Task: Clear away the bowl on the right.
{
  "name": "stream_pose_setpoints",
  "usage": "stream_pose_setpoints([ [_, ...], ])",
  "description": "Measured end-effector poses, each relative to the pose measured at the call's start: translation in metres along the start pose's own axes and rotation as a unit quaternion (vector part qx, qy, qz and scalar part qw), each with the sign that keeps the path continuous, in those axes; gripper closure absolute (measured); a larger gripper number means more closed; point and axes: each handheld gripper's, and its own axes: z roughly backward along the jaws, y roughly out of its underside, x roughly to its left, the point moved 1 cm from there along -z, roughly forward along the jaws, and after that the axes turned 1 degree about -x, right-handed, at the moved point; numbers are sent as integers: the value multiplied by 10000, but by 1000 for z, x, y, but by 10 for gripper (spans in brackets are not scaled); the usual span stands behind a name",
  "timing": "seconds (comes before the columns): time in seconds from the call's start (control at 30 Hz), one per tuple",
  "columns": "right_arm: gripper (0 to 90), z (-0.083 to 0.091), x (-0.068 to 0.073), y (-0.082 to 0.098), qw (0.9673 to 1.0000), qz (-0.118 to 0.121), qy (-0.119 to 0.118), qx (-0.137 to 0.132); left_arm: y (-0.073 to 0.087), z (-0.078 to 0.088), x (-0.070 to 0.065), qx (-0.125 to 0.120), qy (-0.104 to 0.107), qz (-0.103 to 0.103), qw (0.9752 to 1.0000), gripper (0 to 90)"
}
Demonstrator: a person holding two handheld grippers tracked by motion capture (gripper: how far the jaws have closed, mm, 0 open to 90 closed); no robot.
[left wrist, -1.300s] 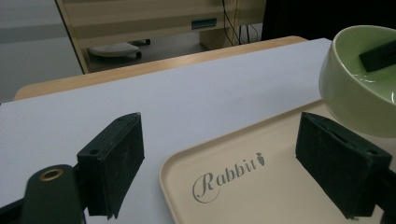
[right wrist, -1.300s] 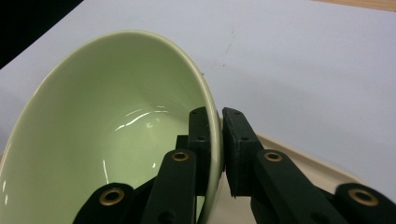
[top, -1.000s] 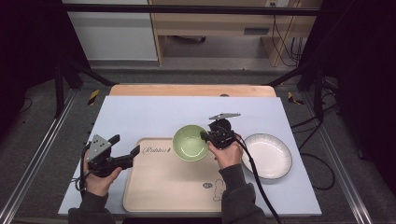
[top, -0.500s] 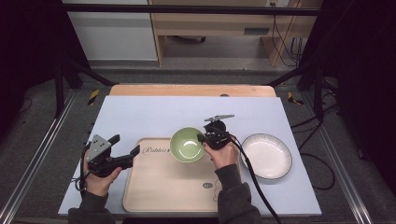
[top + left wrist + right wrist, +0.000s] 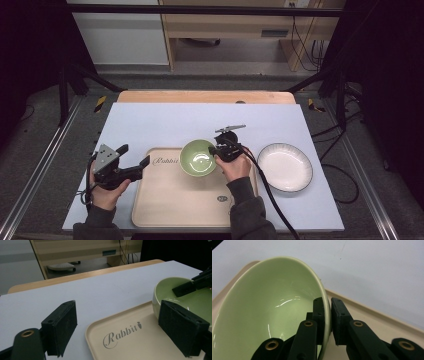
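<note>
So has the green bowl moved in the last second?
Yes. The bowl, pinched by the right gripper, has slid left and toward the person, farther from the white plate and onto the tray.

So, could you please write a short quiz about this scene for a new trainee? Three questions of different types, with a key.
1. True or false: the right hand-held gripper is shut on the rim of the green bowl.
2. Multiple choice: where does the white plate lie? A) on the beige tray B) on the table cover, to the right of the tray C) inside the green bowl
3. Fill in the missing word: the word printed on the beige tray is ____.

Key
1. True: one jaw is inside the rim, the other outside.
2. B.
3. Rabbit. It shows clearly between the open jaws of the left hand-held gripper.
</note>
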Motion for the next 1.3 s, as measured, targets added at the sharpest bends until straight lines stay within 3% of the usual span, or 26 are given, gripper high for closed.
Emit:
stream_pose_setpoints([
  [0.9, 828, -15, 0, 5, 9998, -41, -80, 192, 0, 0, 0, 17, 0, -11, 10000, 149],
  [1.3, 839, -19, -4, 8, 9998, -47, 3, 213, 1, -1, 0, 37, -3, -16, 10000, 150],
])
